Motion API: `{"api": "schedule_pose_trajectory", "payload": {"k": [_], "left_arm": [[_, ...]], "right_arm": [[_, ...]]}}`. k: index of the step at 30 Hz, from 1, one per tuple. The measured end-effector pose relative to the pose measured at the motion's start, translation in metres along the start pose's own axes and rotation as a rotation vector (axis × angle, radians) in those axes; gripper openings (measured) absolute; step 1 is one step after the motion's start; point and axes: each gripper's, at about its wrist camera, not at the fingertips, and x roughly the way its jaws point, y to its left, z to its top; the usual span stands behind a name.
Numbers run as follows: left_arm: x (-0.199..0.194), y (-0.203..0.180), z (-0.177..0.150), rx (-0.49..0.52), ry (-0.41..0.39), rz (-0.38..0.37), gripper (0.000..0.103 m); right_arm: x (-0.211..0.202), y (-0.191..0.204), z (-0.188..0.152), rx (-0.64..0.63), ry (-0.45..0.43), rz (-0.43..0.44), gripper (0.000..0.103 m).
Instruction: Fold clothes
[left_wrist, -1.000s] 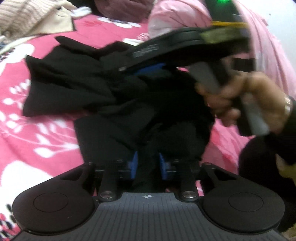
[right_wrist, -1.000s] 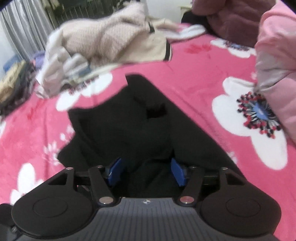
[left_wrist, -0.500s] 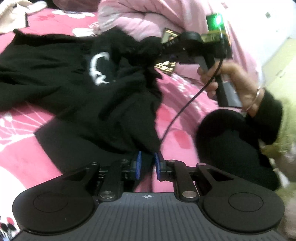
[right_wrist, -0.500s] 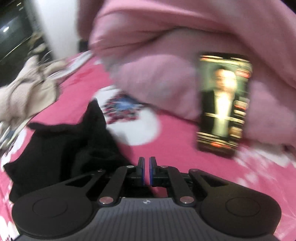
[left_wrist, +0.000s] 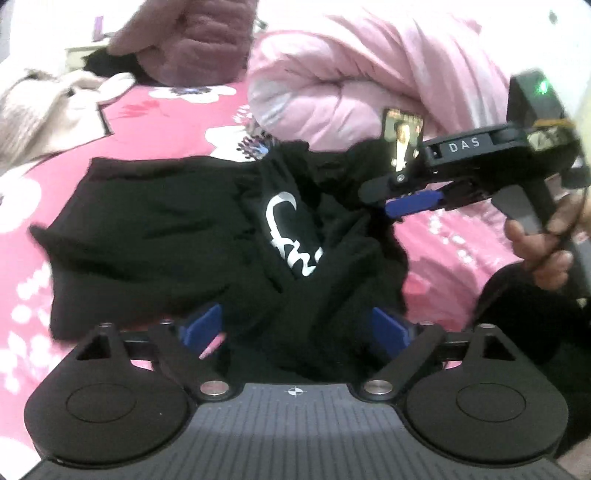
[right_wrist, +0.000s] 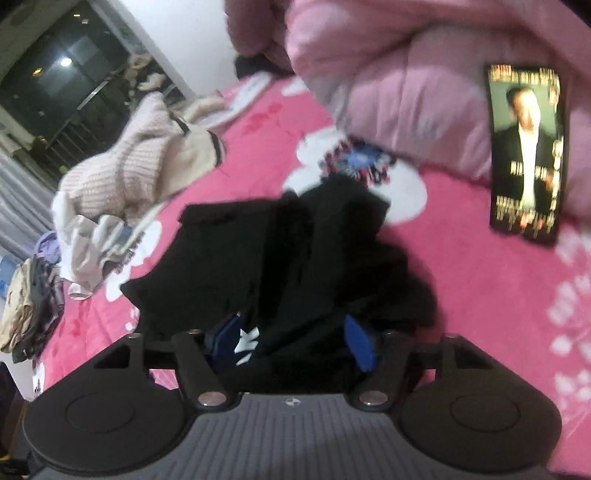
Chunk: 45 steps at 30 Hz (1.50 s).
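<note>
Black garment (left_wrist: 155, 236), bunched, folds indistinct in blur

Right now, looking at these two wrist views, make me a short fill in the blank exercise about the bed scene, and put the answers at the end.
1. The black garment lying on the bed carries lettering printed in ____.
2. The floral blanket under it is mostly ____.
3. The jaws of the left gripper stand ____, with black cloth between them.
4. The phone with a lit screen leans against the ____ comforter.

Answers: white; pink; open; pink
</note>
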Motion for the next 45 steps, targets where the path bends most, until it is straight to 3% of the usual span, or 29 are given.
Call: {"api": "schedule_pose_trajectory", "payload": {"k": [2, 5, 8, 10, 14, 17, 21, 24, 29, 31, 33, 34, 41, 45], "left_arm": [[0.016, -0.005, 0.006, 0.032, 0.022, -0.010, 0.089], [0.024, -0.013, 0.005, 0.089, 0.037, -0.035, 0.074], [0.030, -0.022, 0.002, 0.121, 0.043, -0.001, 0.052], [0.030, -0.025, 0.000, 0.117, 0.035, 0.017, 0.044], [0.023, -0.024, -0.001, 0.059, 0.042, -0.024, 0.019], [0.015, -0.025, -0.005, 0.040, 0.056, -0.073, 0.011], [-0.002, -0.036, -0.019, 0.039, 0.052, -0.150, 0.006], [-0.005, -0.050, -0.034, 0.055, 0.097, -0.220, 0.006], [-0.008, -0.066, -0.054, 0.137, 0.167, -0.260, 0.006], [-0.008, -0.066, -0.059, 0.140, 0.186, -0.267, 0.006], [-0.008, -0.066, -0.061, 0.146, 0.199, -0.265, 0.006], [-0.007, -0.065, -0.062, 0.150, 0.205, -0.262, 0.006], [-0.005, -0.050, -0.066, 0.096, 0.206, -0.264, 0.006], [-0.005, -0.041, -0.067, 0.069, 0.219, -0.261, 0.008]], "right_arm": [[0.012, -0.006, -0.002, 0.076, 0.032, -0.003, 0.066], [0.029, -0.018, -0.005, 0.161, 0.063, 0.024, 0.066], [0.032, -0.022, -0.013, 0.169, 0.088, 0.043, 0.045], [0.026, -0.020, -0.021, 0.148, 0.109, 0.044, 0.013], [0.013, -0.017, -0.038, 0.105, 0.149, 0.046, 0.005], [0.003, -0.015, -0.050, 0.072, 0.180, 0.048, 0.004], [-0.010, -0.012, -0.067, 0.029, 0.220, 0.050, 0.003], [-0.013, -0.012, -0.065, 0.013, 0.214, 0.034, 0.003], [-0.014, -0.013, -0.055, -0.004, 0.184, -0.004, 0.010], [-0.015, -0.013, -0.051, -0.011, 0.172, -0.018, 0.040], [-0.016, -0.014, -0.046, -0.018, 0.160, -0.033, 0.055], [-0.016, -0.014, -0.044, -0.021, 0.154, -0.041, 0.057], [-0.005, -0.018, -0.041, -0.016, 0.149, -0.074, 0.056], [-0.003, -0.016, -0.048, -0.014, 0.144, -0.052, 0.020]]}}
